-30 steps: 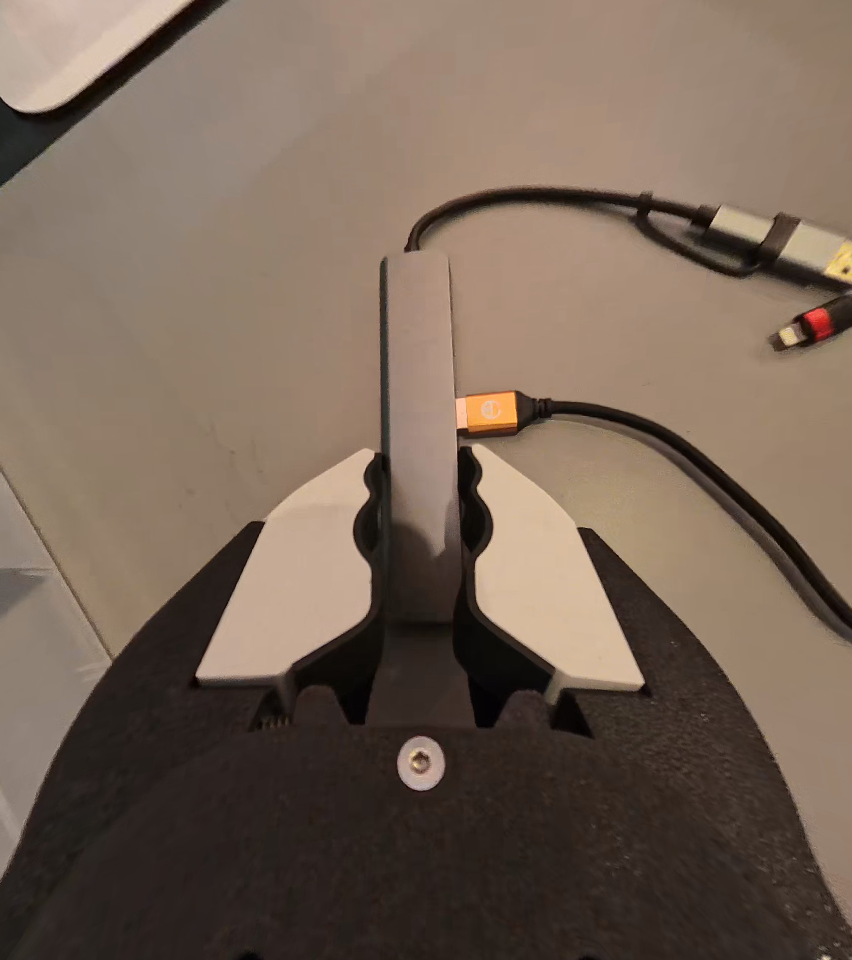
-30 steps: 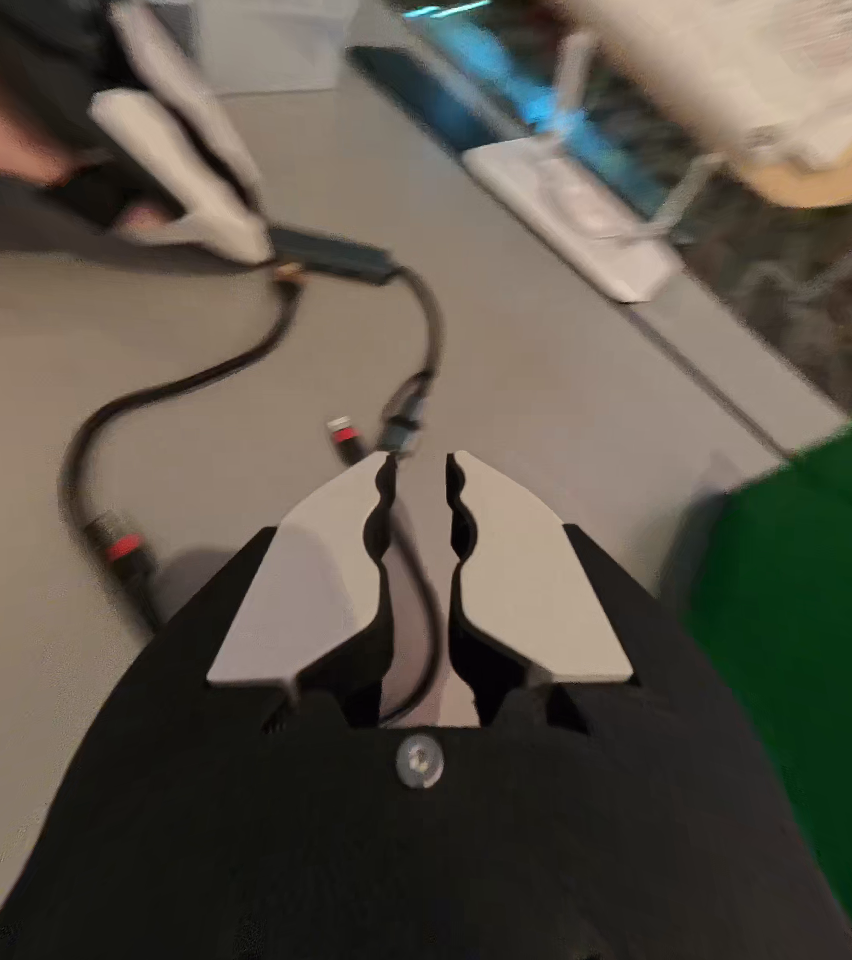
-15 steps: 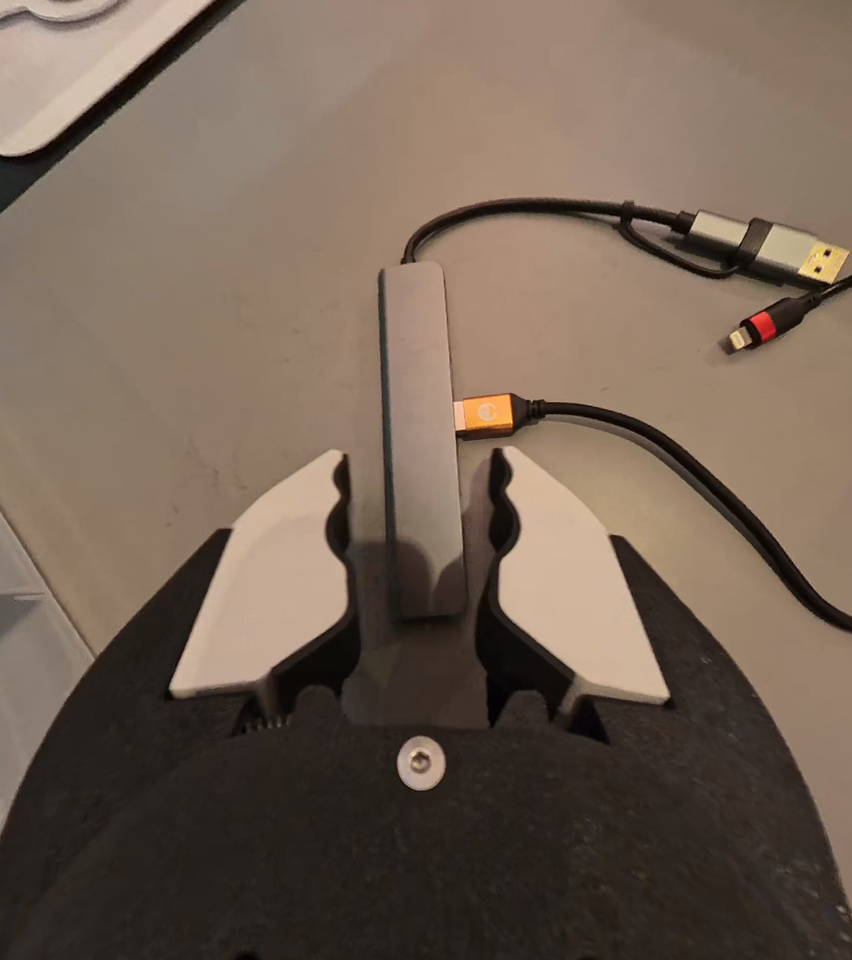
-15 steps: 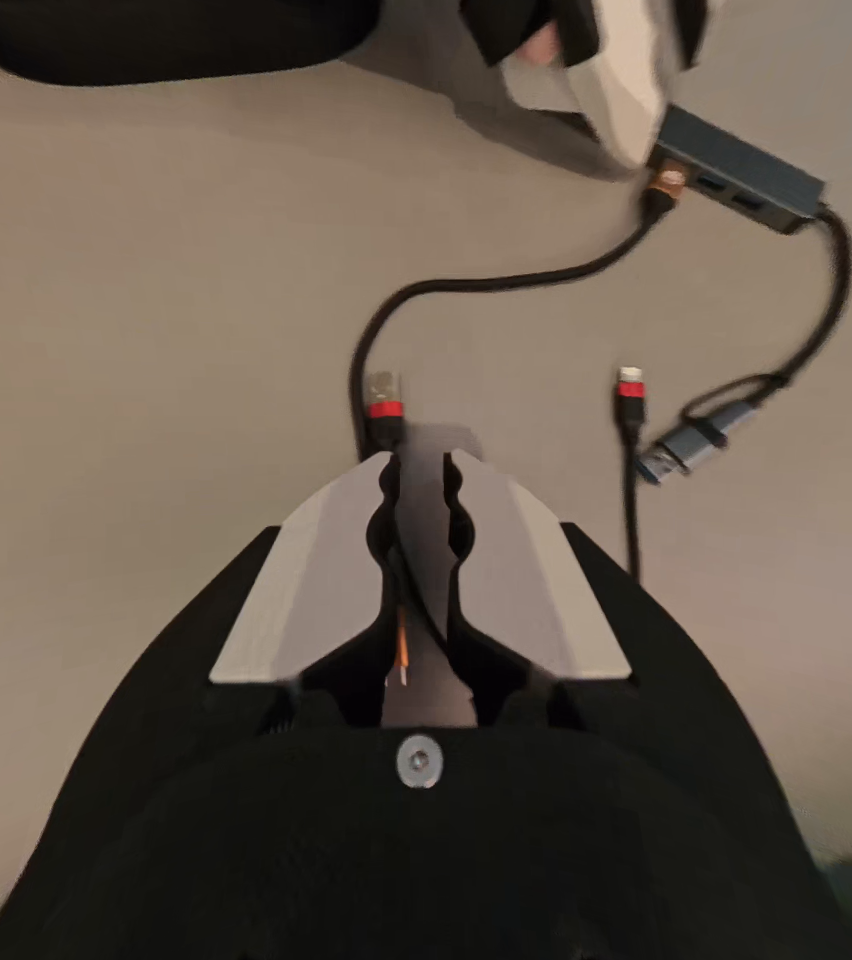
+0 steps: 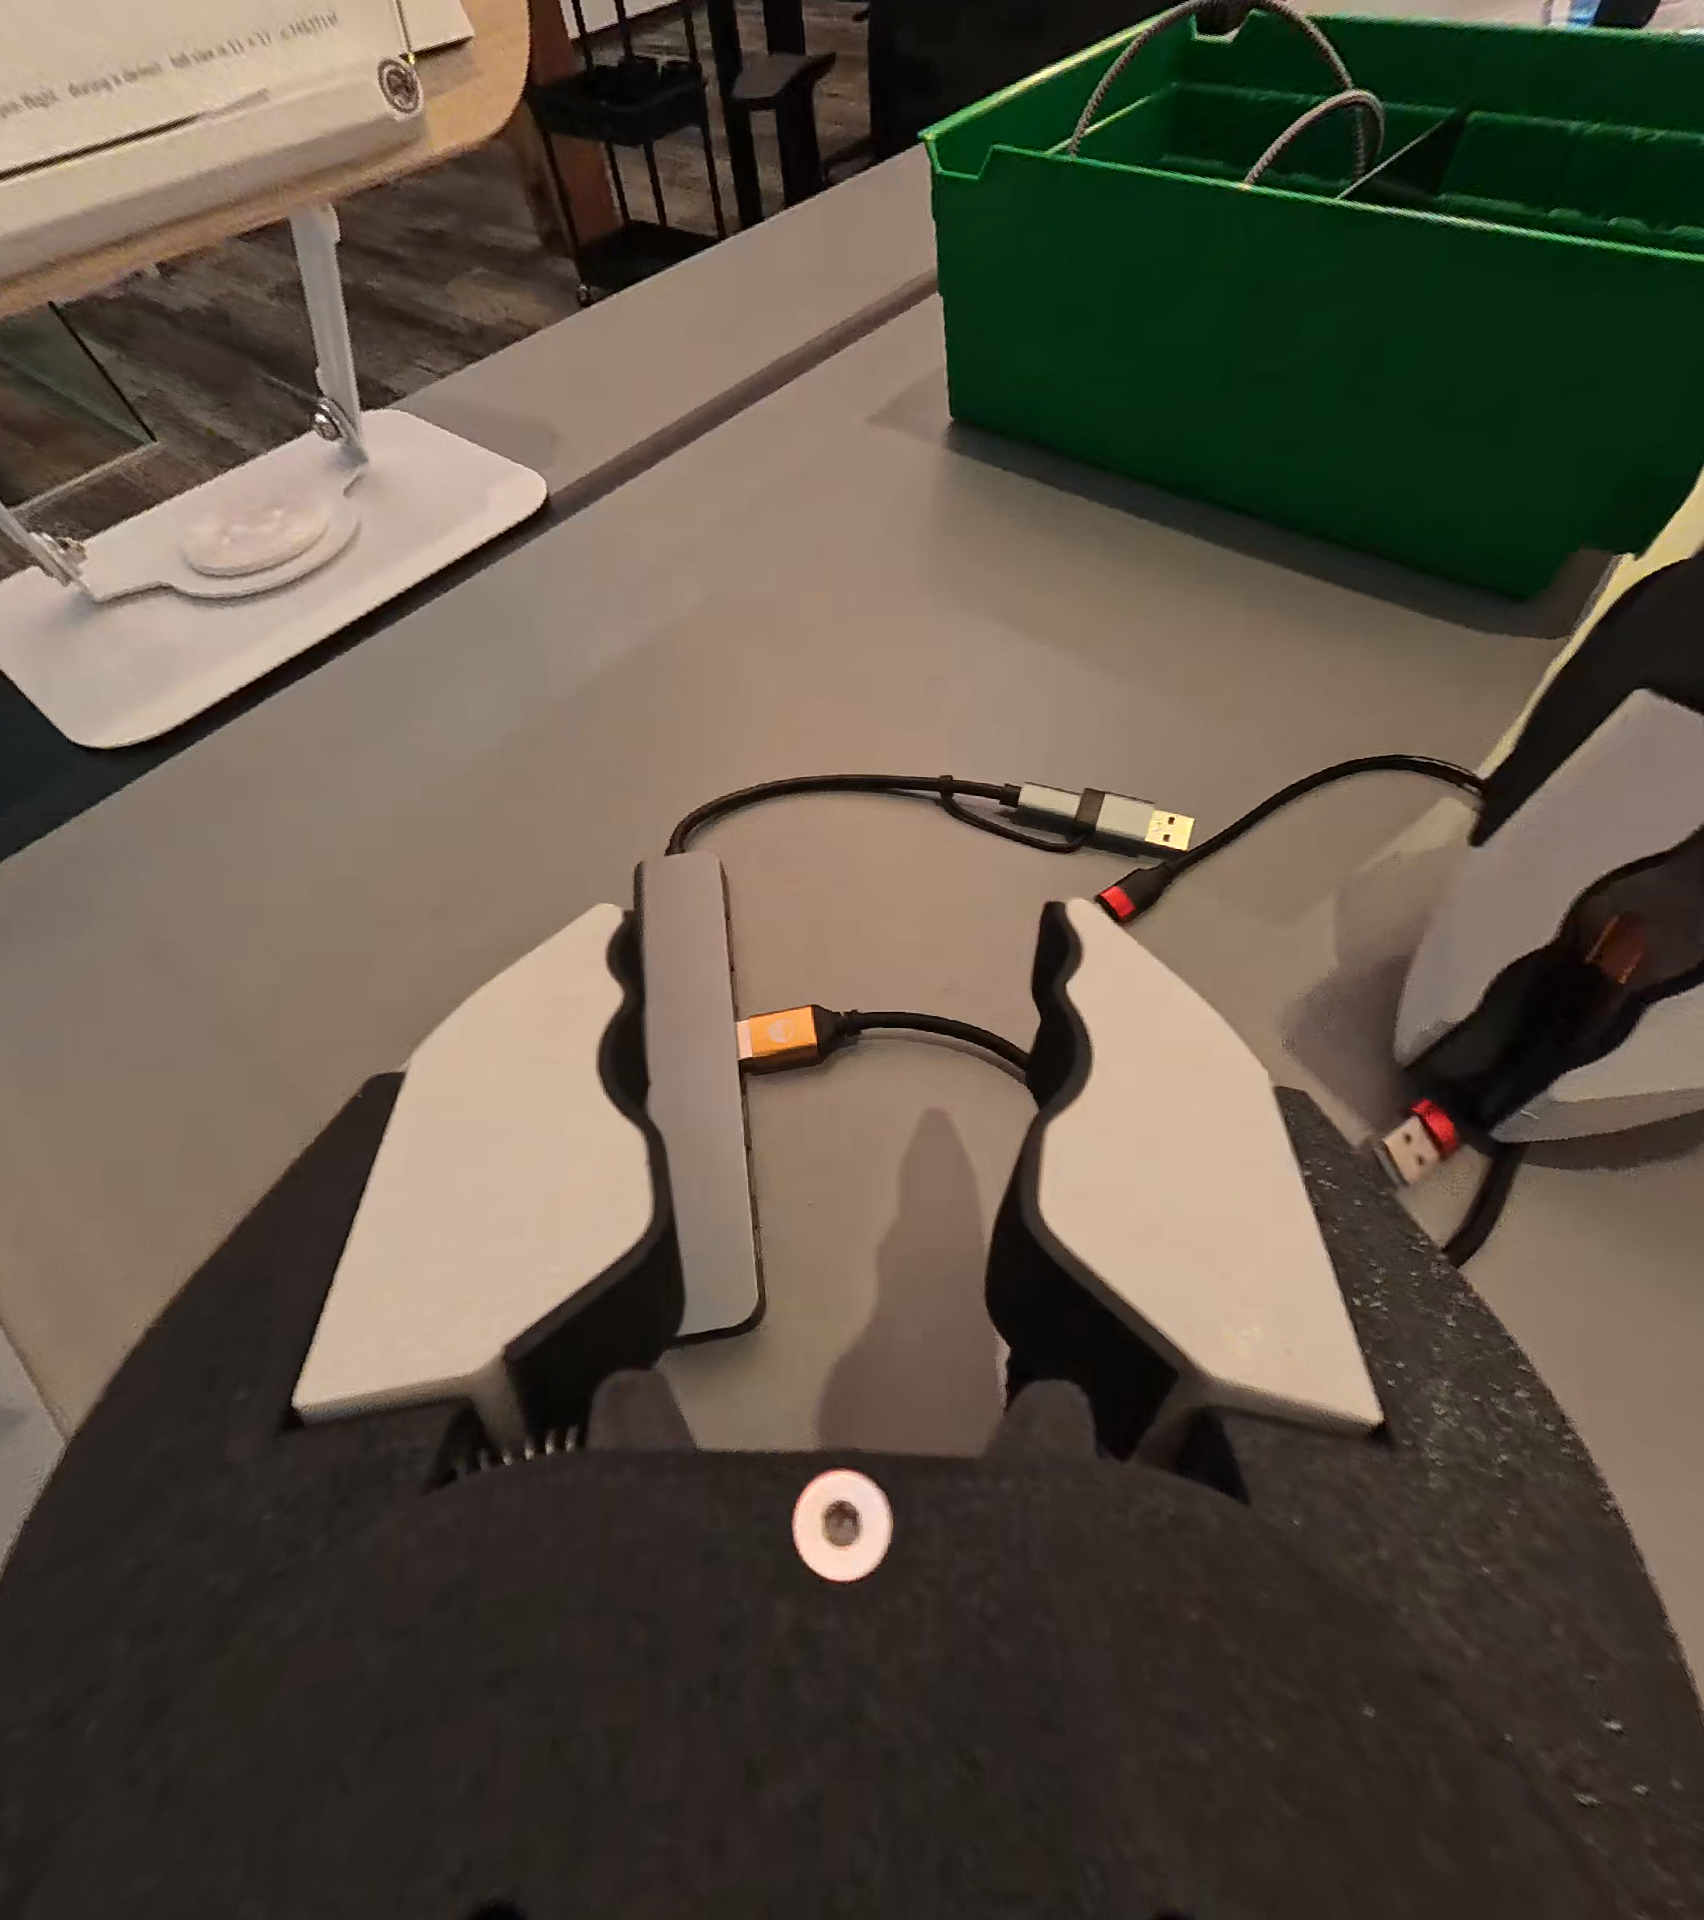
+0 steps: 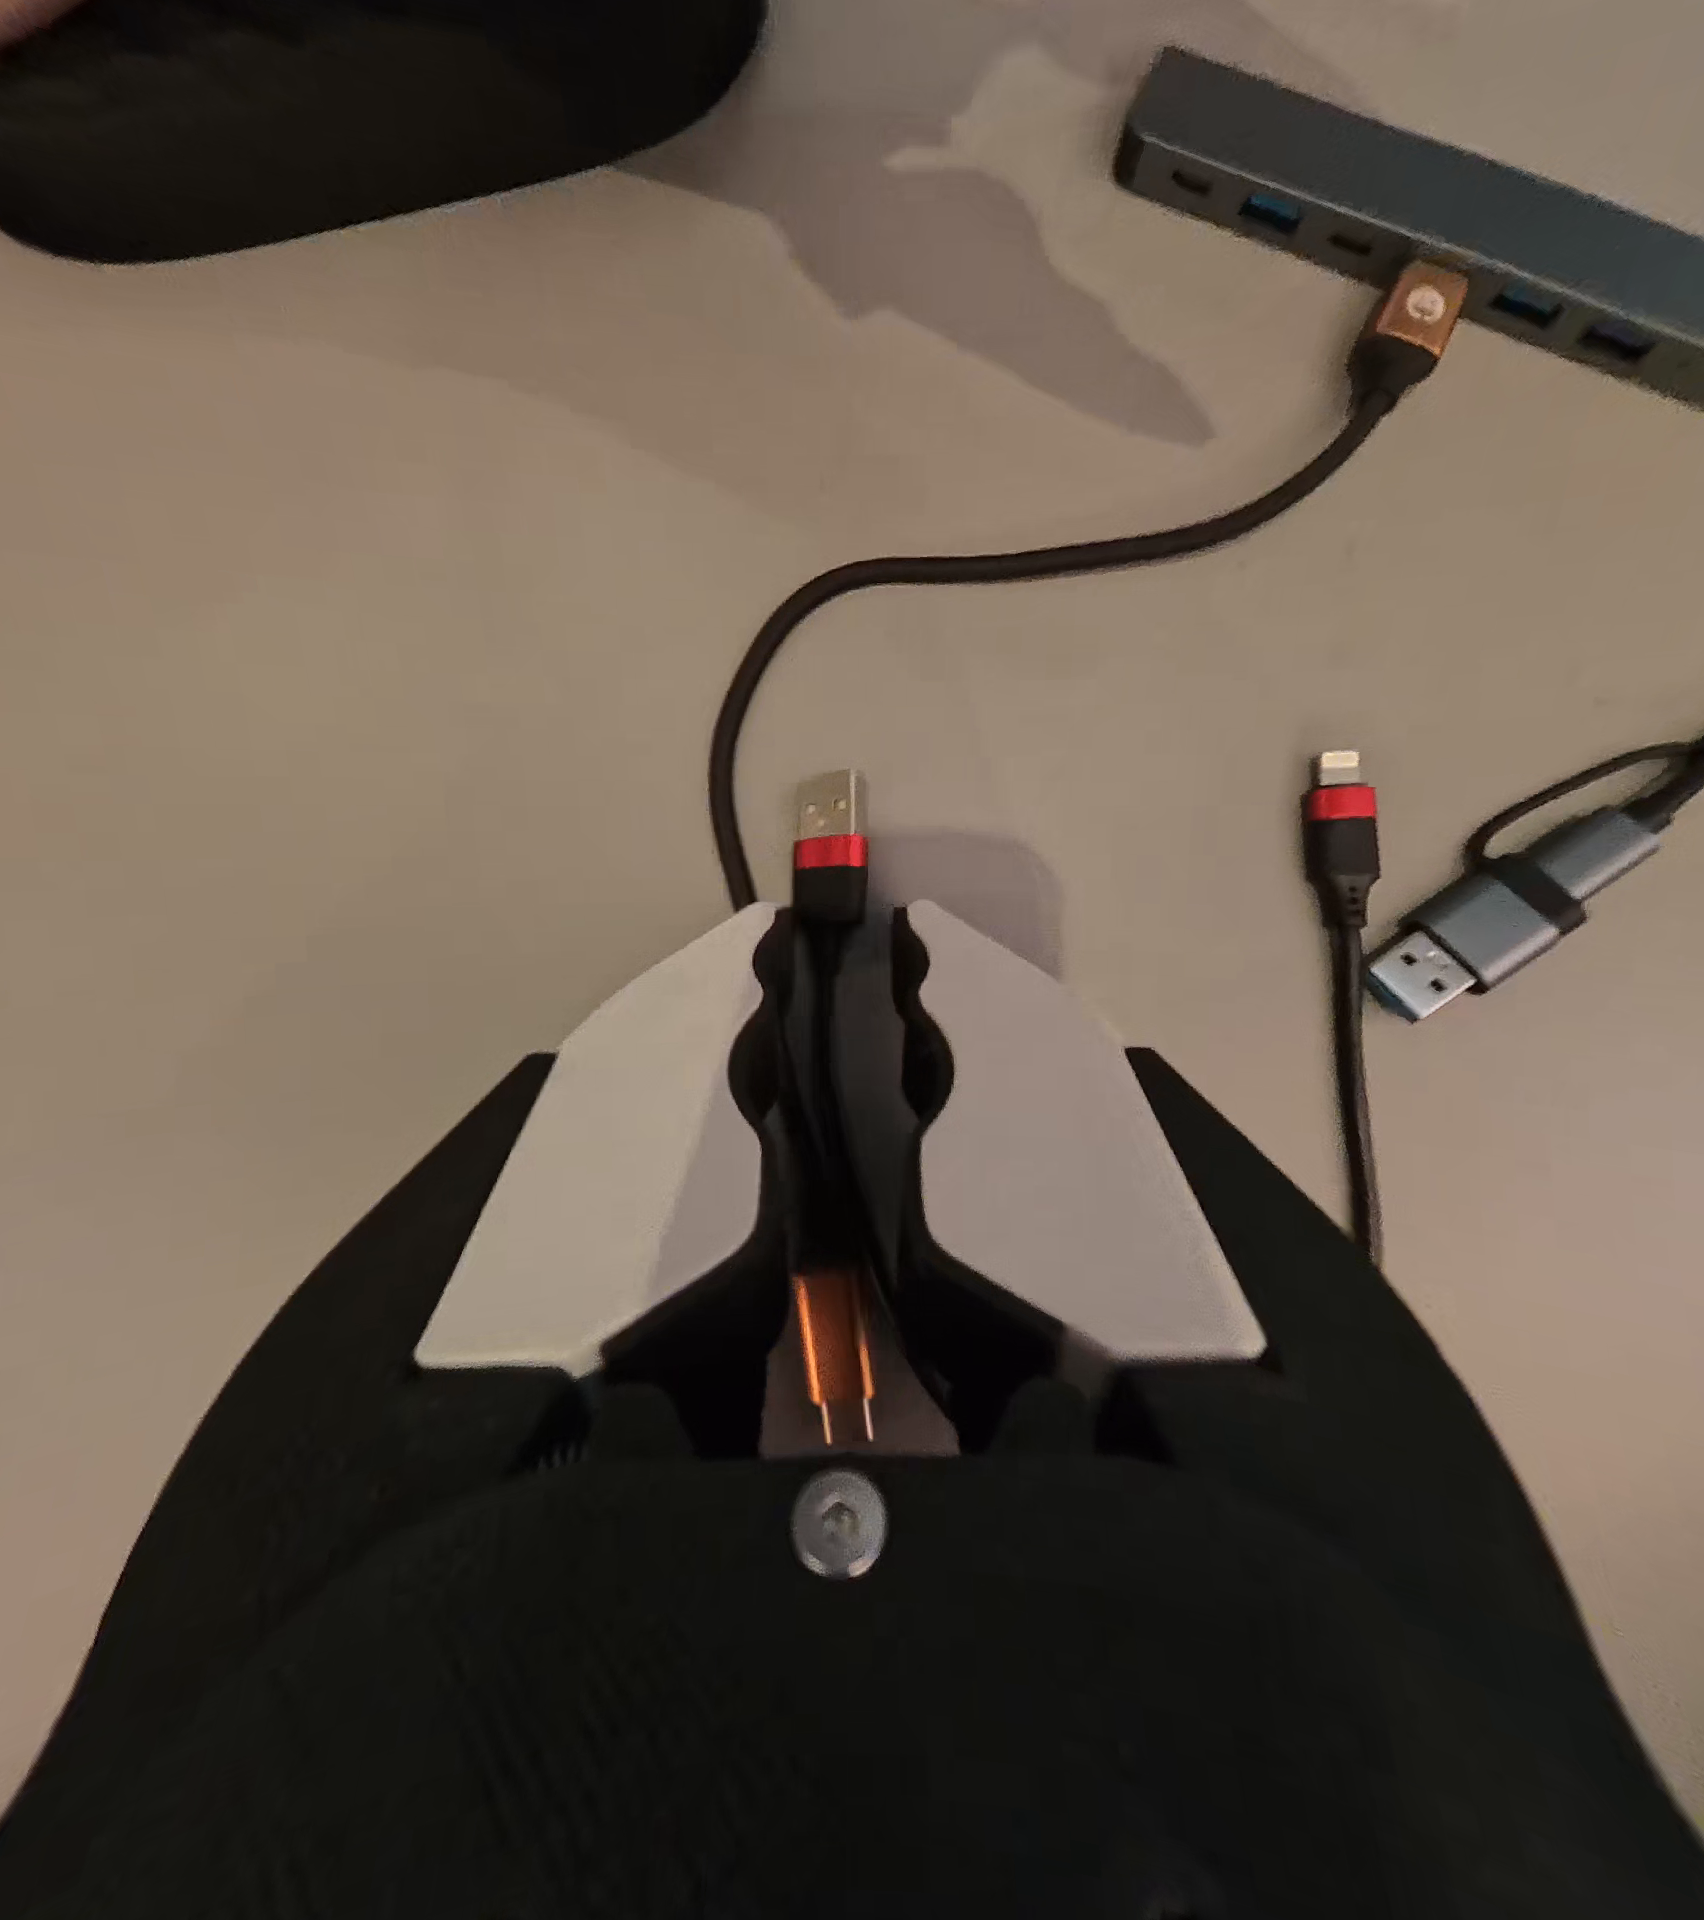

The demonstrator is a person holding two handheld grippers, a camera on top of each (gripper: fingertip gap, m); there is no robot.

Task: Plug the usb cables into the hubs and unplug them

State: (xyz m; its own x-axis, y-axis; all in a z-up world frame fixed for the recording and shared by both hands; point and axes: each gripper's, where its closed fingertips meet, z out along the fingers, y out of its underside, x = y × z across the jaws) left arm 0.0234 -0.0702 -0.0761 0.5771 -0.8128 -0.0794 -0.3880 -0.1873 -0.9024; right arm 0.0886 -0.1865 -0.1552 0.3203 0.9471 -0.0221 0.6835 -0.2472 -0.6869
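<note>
grey tabletop (image 5: 328, 831) fills both views, with a green bin (image 5: 1347, 343) at the upper right of the left wrist view and a white stand base (image 5: 235, 582) at the upper left. the left gripper (image 5: 832, 920) is seen with its jaws spread wide and holding nothing; the grey hub (image 5: 692, 1081) lies flat against the inner edge of its left finger, with the orange plug (image 5: 786, 1039) seated in the hub's side. the right gripper (image 6: 837, 914) is closed on the red-collared usb plug (image 6: 830, 831), whose metal tip juts past the fingertips at frame centre; a loose orange connector (image 6: 832, 1371) also lies deep between the jaws. a red-collared small plug (image 6: 1339, 810) and a grey adapter plug (image 6: 1471, 935) lie at the right. trouble could arise if the plug is pushed at an unheld hub: it may be slid away or skewed, and the gripped plug may be twisted in the pads. compared with half a second ago, the left jaws have been opened much wider and raised to show the room, and the right gripper has been closed onto the plug.
</note>
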